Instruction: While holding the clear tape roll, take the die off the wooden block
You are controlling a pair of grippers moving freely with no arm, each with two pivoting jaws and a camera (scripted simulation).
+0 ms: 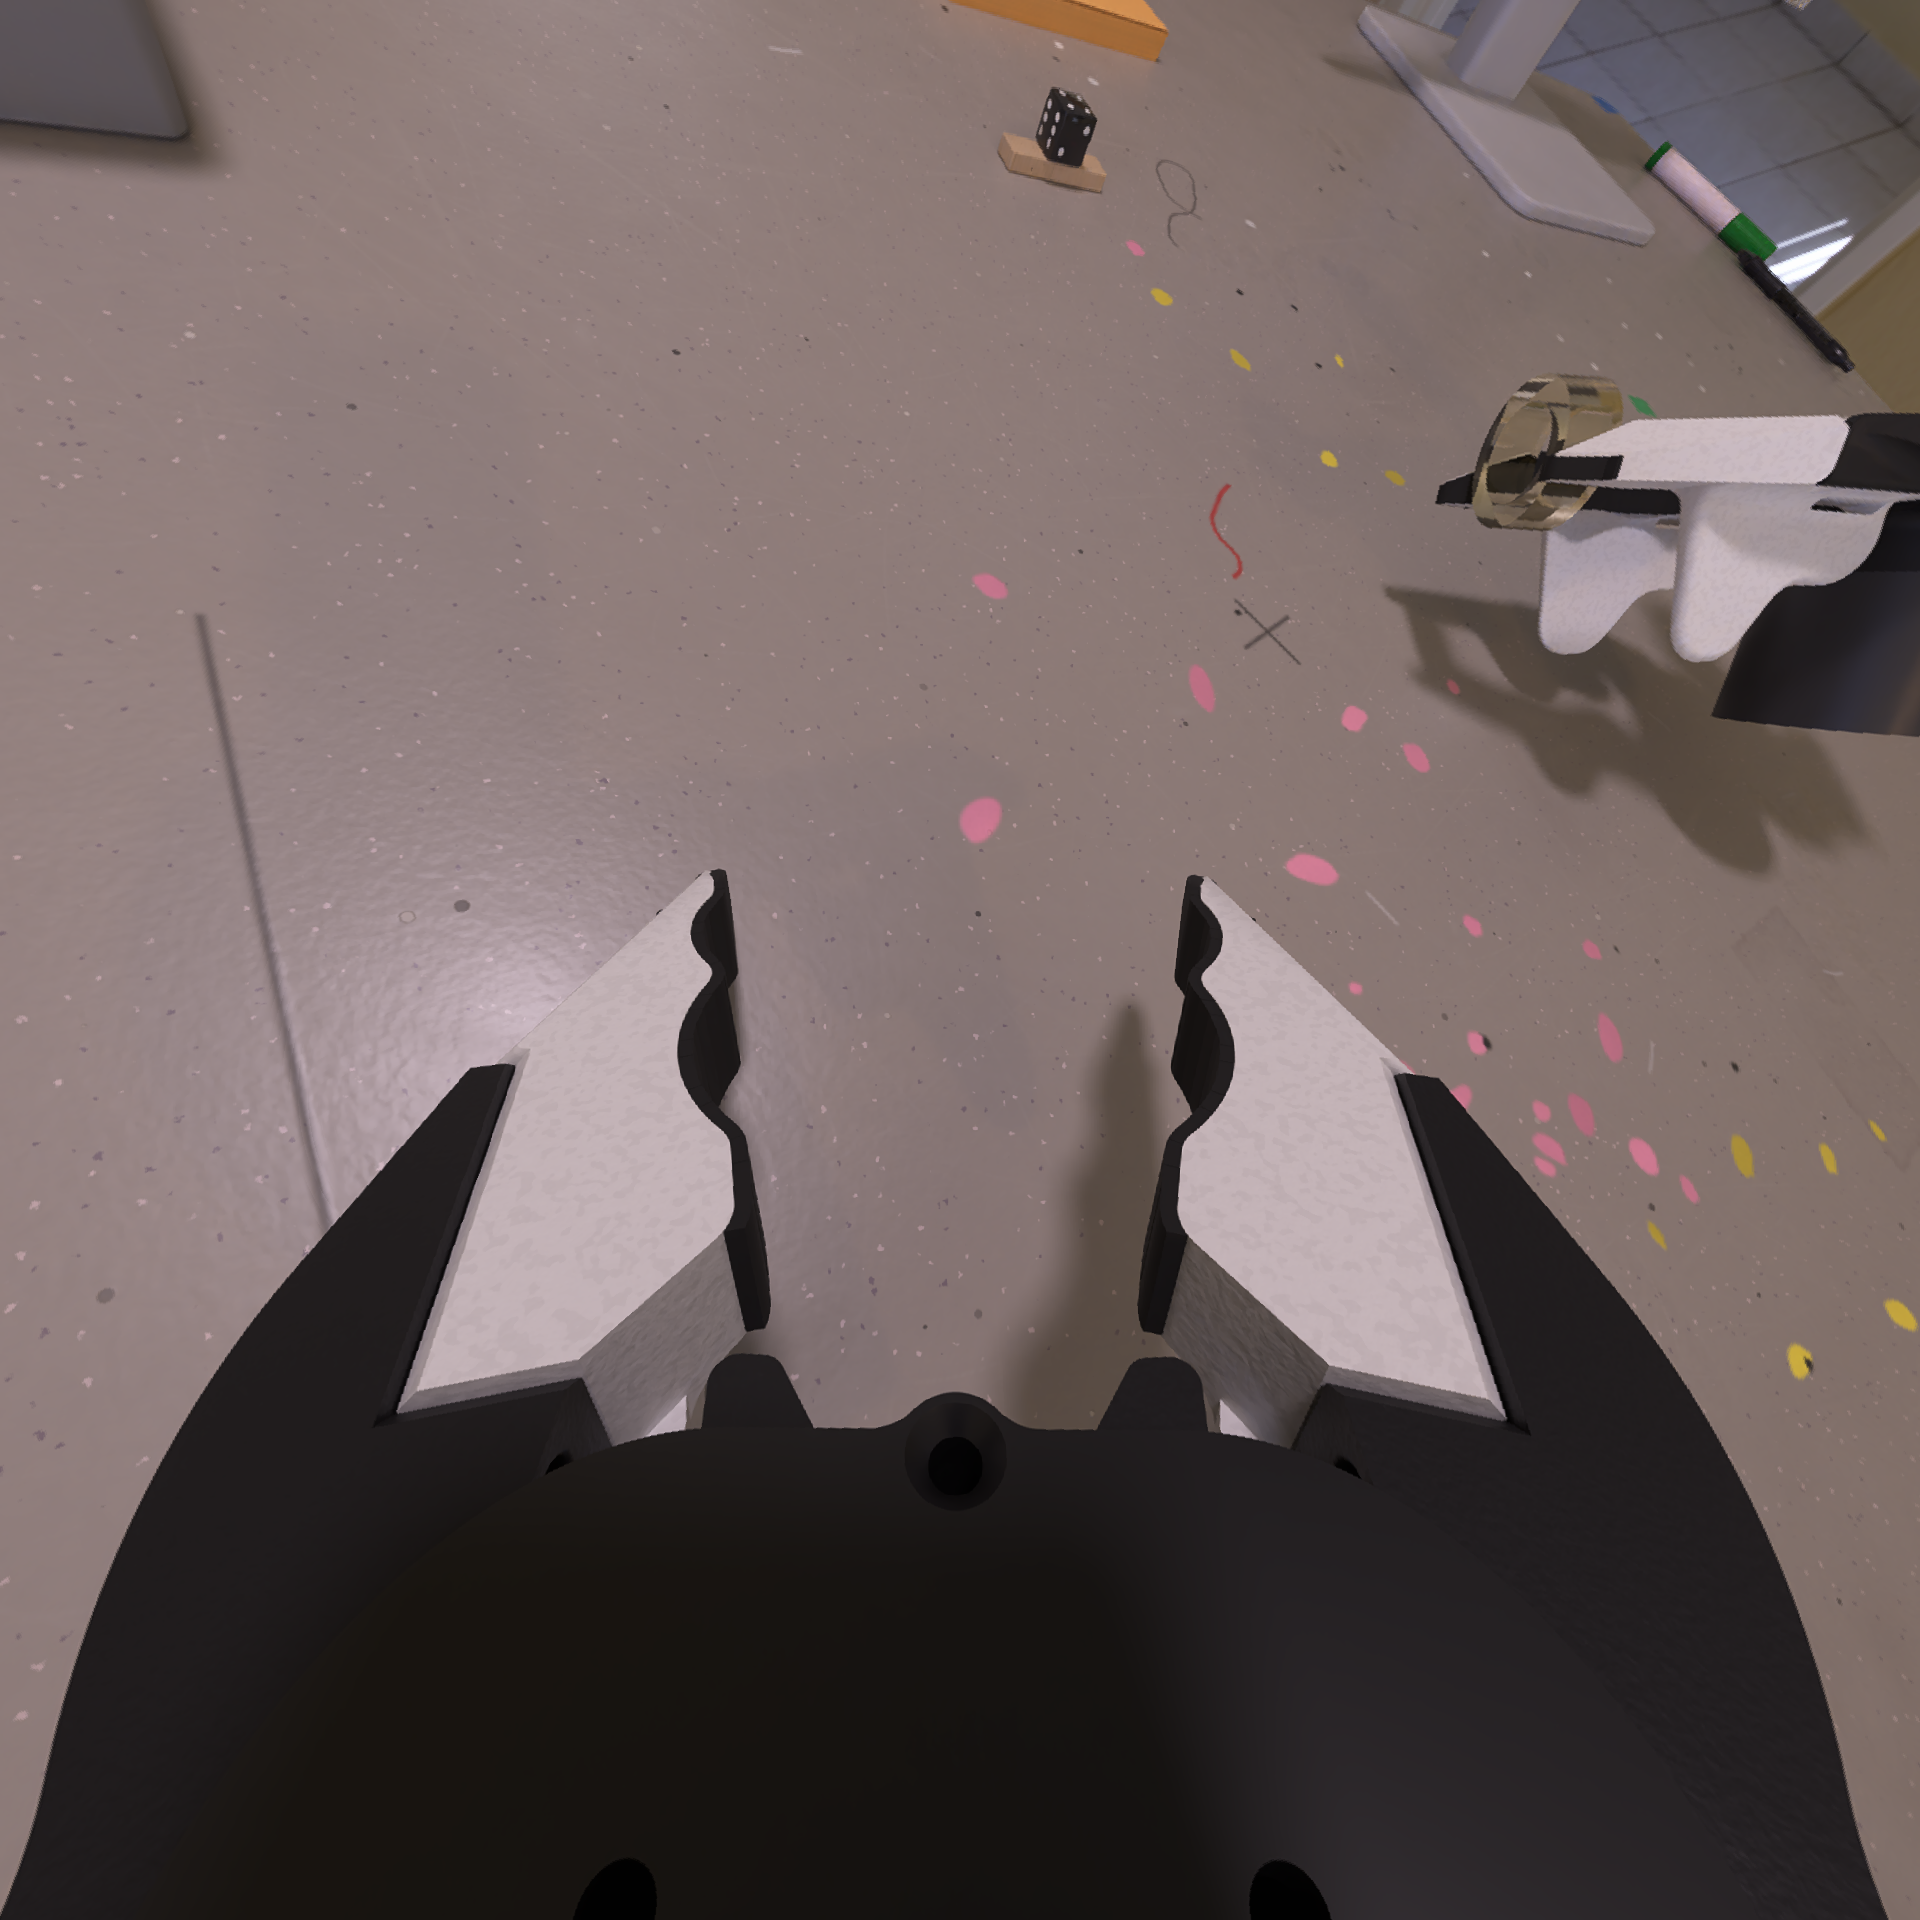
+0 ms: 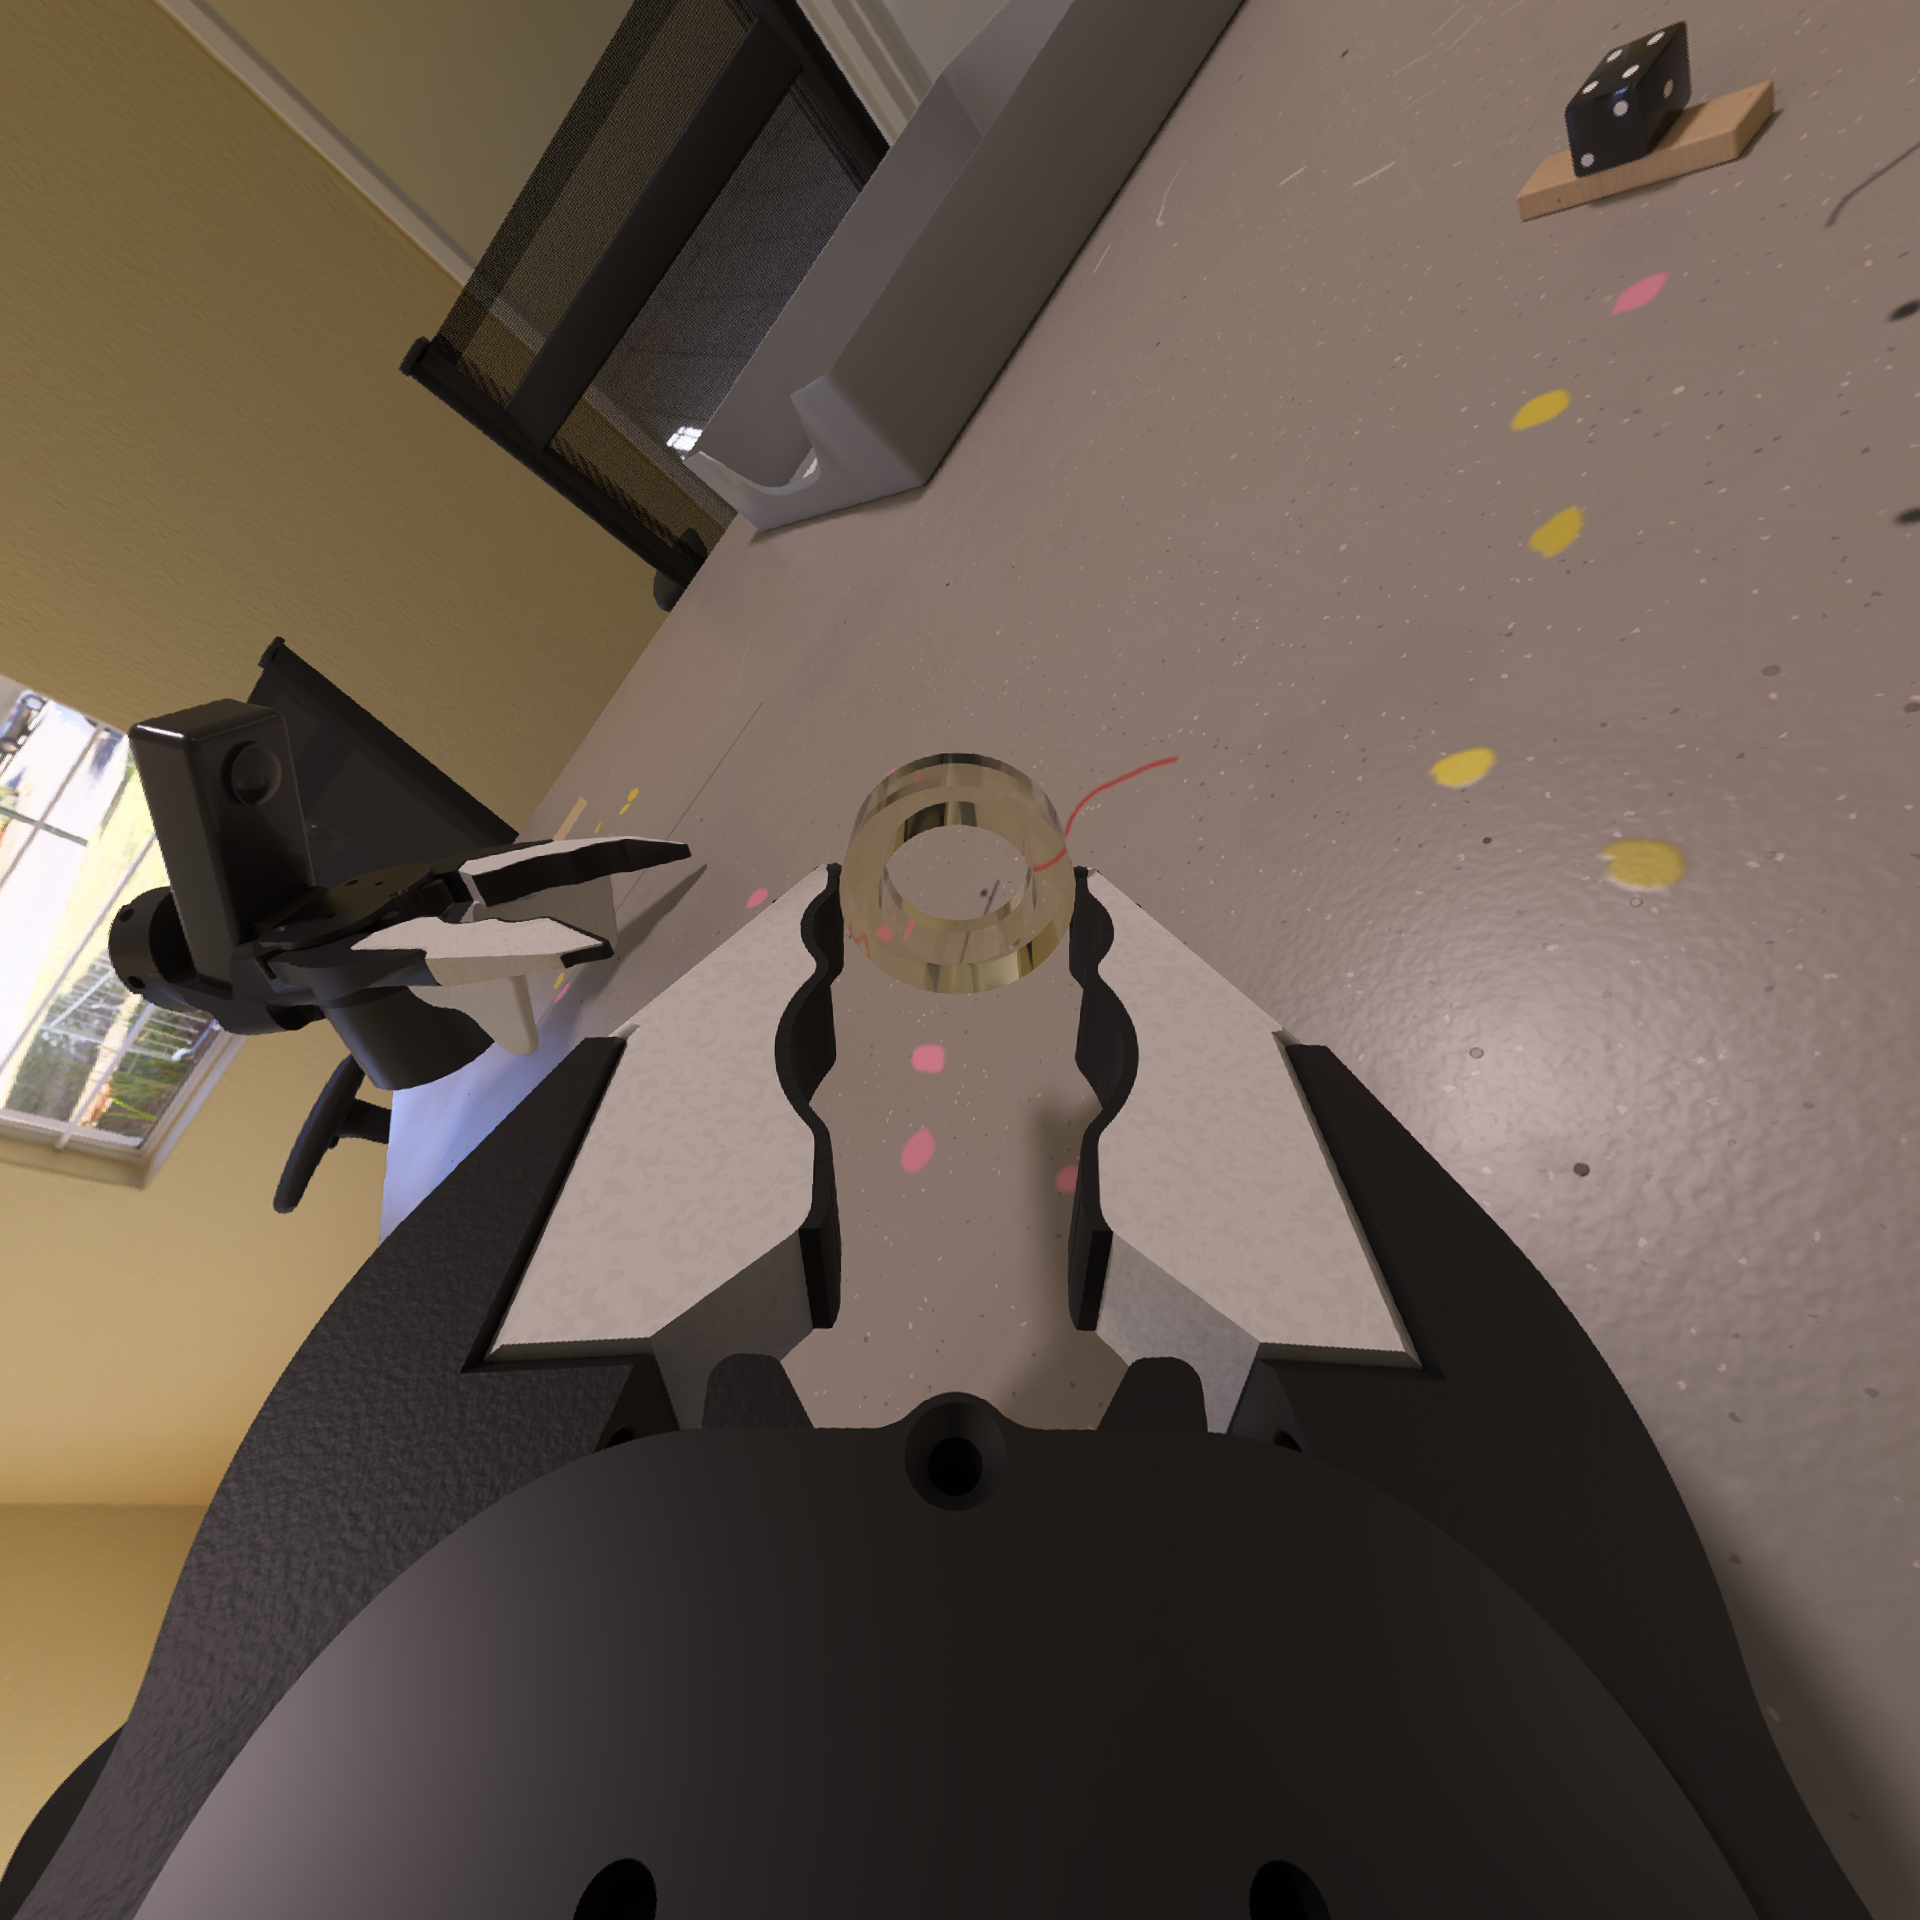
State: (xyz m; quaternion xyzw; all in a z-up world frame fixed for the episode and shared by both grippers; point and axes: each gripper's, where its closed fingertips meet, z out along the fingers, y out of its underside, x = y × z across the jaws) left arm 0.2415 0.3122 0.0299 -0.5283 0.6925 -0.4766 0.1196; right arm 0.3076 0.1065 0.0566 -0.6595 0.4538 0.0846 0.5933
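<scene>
Grey speckled tabletop [image 1: 623,520] with pink and yellow spots lies under both of our tools. We keep the right gripper [image 2: 956,883] clenched on the clear, yellowish ring of tape roll [image 2: 956,873], lifted above the surface. Our left gripper [image 1: 956,894] is released, jaws wide apart and empty, well apart from the flat pale wooden block [image 1: 1049,166]. On this block sits the small black die with white dots [image 1: 1065,127]. We judge the holding step done; next, the left gripper must reach forward and close around the die only.
</scene>
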